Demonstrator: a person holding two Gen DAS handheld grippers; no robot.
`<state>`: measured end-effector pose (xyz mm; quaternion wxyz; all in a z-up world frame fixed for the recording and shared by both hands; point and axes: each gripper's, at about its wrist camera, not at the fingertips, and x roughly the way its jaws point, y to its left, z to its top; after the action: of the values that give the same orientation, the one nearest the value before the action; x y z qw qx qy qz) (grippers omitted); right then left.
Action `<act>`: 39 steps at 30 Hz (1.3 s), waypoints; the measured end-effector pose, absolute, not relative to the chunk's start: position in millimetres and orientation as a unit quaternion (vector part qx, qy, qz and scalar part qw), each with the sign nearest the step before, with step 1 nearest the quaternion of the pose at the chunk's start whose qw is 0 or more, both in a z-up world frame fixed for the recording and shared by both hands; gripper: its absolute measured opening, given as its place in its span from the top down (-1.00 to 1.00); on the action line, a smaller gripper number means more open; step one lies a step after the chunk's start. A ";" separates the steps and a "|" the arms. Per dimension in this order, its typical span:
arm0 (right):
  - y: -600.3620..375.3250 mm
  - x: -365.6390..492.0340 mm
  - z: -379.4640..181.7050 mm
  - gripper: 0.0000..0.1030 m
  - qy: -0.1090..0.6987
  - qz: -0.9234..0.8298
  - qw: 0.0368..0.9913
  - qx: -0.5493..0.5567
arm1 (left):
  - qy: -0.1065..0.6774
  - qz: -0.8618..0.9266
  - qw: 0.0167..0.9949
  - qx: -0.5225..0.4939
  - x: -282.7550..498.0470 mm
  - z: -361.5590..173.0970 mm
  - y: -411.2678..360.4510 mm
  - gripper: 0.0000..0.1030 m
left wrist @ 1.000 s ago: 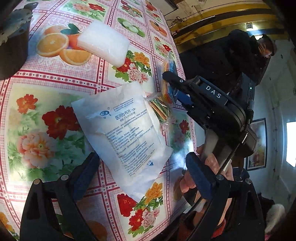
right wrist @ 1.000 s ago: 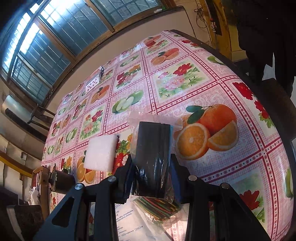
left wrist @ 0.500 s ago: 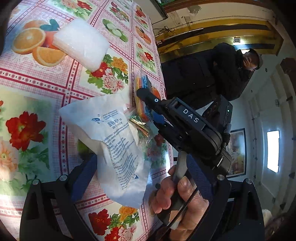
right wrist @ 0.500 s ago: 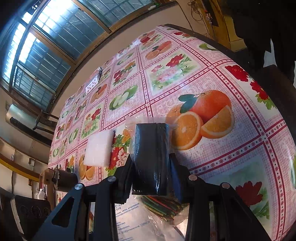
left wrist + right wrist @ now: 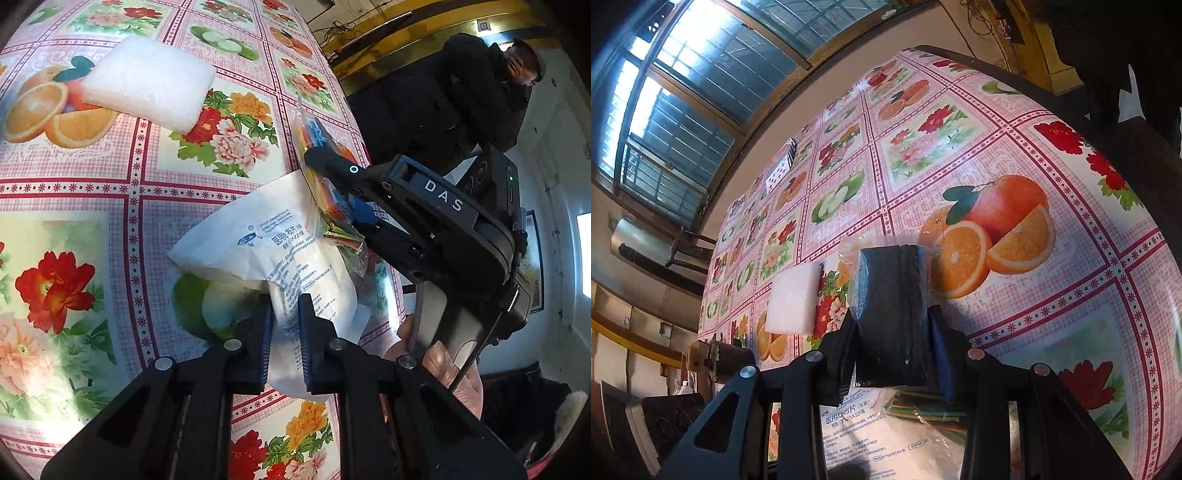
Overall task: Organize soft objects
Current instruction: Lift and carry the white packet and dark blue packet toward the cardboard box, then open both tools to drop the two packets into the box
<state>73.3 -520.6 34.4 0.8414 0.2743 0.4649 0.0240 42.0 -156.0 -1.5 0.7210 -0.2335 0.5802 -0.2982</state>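
Observation:
My left gripper (image 5: 284, 310) is shut on a white gauze packet (image 5: 266, 240) with blue print, whose near end is pinched and lifted off the flowered tablecloth (image 5: 92, 206). A clear bag of coloured bands (image 5: 325, 206) lies against the packet's far side, partly under the right gripper's body (image 5: 436, 221). A white foam pad (image 5: 151, 83) rests farther back. In the right wrist view my right gripper (image 5: 892, 328) is shut on a black pack in clear wrap (image 5: 890, 306), held above the table. Below it show the gauze packet (image 5: 882, 439), the bands bag (image 5: 931, 417) and the foam pad (image 5: 794, 299).
A person in dark clothes (image 5: 476, 92) sits past the table's right edge. A dark round object (image 5: 731, 360) stands at the table's left end, and a small patterned box (image 5: 781, 166) lies far back near the windows (image 5: 683, 74). A hand (image 5: 443, 369) grips the right tool.
My left gripper went from open around the gauze packet to shut on its near end, lifting and crumpling it. The right gripper kept hold of the black pack and barely moved.

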 end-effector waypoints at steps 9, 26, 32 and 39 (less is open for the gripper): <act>-512.5 62.1 46.7 0.27 0.452 0.023 0.853 0.262 | 0.545 -0.287 0.758 -0.214 21.2 16.6 -124.9 0.86; -402.6 20.3 123.6 0.28 0.406 0.116 0.887 0.184 | 0.450 -0.232 0.858 -0.090 -51.3 89.8 -44.8 0.86; -319.0 13.7 145.6 0.28 0.401 0.181 0.887 0.143 | 0.419 -0.183 0.885 -0.086 -76.5 120.8 26.7 0.86; -189.7 19.3 137.1 0.28 0.422 0.265 0.861 0.103 | 0.394 -0.082 0.911 -0.093 -92.9 142.7 136.1 0.85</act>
<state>19.3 -189.7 137.1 0.8610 0.1028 0.4218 0.2647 -92.9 136.1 142.7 0.9105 -0.0933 0.3943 -0.0819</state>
